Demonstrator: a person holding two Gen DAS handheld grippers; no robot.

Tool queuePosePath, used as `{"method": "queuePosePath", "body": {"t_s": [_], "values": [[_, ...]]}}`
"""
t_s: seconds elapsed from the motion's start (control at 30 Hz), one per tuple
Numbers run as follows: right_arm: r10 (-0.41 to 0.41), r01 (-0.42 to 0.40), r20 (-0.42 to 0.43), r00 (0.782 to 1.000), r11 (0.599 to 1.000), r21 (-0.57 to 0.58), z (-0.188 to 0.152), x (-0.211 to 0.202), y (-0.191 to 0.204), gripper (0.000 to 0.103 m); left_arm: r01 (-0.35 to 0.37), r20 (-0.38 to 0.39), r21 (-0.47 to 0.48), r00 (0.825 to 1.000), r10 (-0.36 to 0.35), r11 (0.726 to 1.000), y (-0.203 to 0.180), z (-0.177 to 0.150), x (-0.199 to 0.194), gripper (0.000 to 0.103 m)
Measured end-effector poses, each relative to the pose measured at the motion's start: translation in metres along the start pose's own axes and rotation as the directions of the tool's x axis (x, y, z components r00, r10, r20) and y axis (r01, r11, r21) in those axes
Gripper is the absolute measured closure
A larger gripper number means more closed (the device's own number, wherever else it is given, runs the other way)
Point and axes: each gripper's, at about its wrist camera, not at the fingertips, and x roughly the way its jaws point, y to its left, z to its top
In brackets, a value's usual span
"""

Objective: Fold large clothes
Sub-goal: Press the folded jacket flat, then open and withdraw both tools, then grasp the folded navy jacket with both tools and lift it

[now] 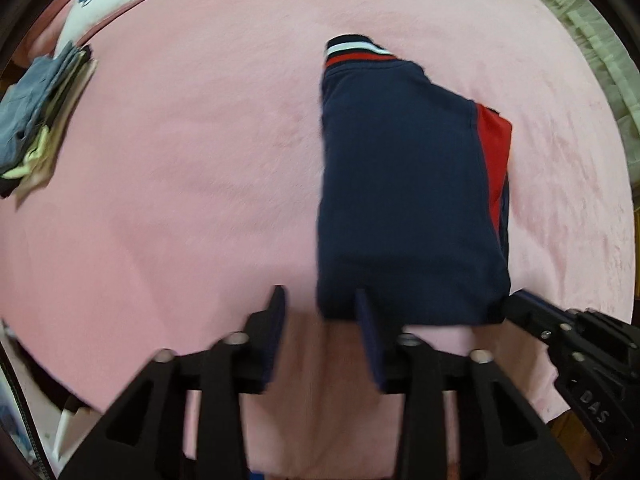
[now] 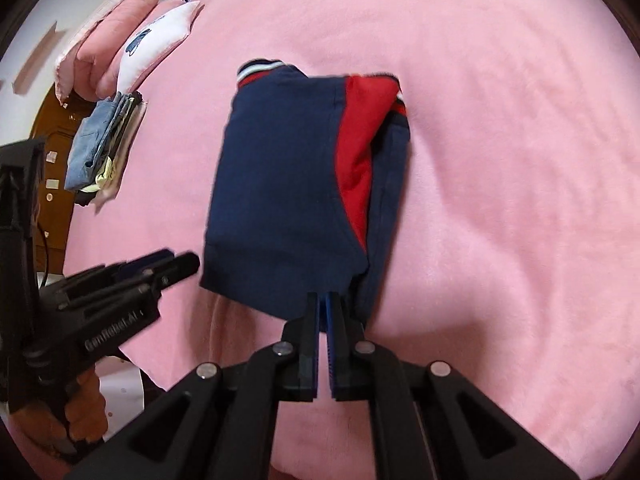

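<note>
A navy and red garment (image 1: 404,200) with a white and red striped hem lies folded into a rectangle on the pink bed cover (image 1: 180,200). My left gripper (image 1: 320,308) is open at the garment's near left corner, holding nothing. In the right wrist view my right gripper (image 2: 325,300) is shut on the near edge of the garment (image 2: 288,184). The left gripper (image 2: 176,266) shows there just left of the garment, and the right gripper (image 1: 532,312) shows in the left wrist view at the garment's near right corner.
A stack of folded clothes (image 2: 100,148) lies on the bed's left side, also in the left wrist view (image 1: 36,120). A white pillow (image 2: 160,44) and a pink quilt (image 2: 108,36) lie beyond it. A wooden bed frame (image 2: 56,184) runs along the left edge.
</note>
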Motion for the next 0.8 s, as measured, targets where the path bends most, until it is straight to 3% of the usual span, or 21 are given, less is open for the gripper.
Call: {"method": "queuePosePath", "body": {"t_s": [0.07,0.13,0.2,0.3,0.43,0.8], "values": [[-0.026,0.026,0.004,1.0,1.0,-0.004,0.001,-0.007,0.011,0.083,-0.026,0.005,-0.006,1.0,0.026,1.0,-0.002,0.0,-0.009,0.046],[-0.073,0.073,0.02,0.997,0.997,-0.005,0.0,-0.017,0.014,0.051,-0.041,0.011,-0.007,0.999,0.041,0.999,-0.001,0.0,-0.019,0.039],[-0.111,0.112,0.032,0.993,0.994,-0.017,0.003,-0.021,0.024,0.042,-0.045,0.002,-0.009,0.999,0.045,0.999,0.013,0.0,-0.034,0.031],[-0.168,0.168,0.013,0.986,0.985,-0.036,0.007,-0.028,0.033,0.039,-0.034,0.009,-0.005,0.999,0.034,0.999,0.021,0.005,-0.051,0.026],[-0.171,0.171,0.012,0.985,0.985,-0.024,0.006,-0.038,0.037,0.029,-0.029,0.026,0.01,0.999,0.029,1.0,0.018,0.01,-0.065,0.022],[-0.179,0.18,0.027,0.983,0.984,-0.018,0.012,-0.053,0.04,0.027,-0.015,0.042,0.03,0.999,0.014,0.999,0.01,0.011,-0.077,0.022]]}}
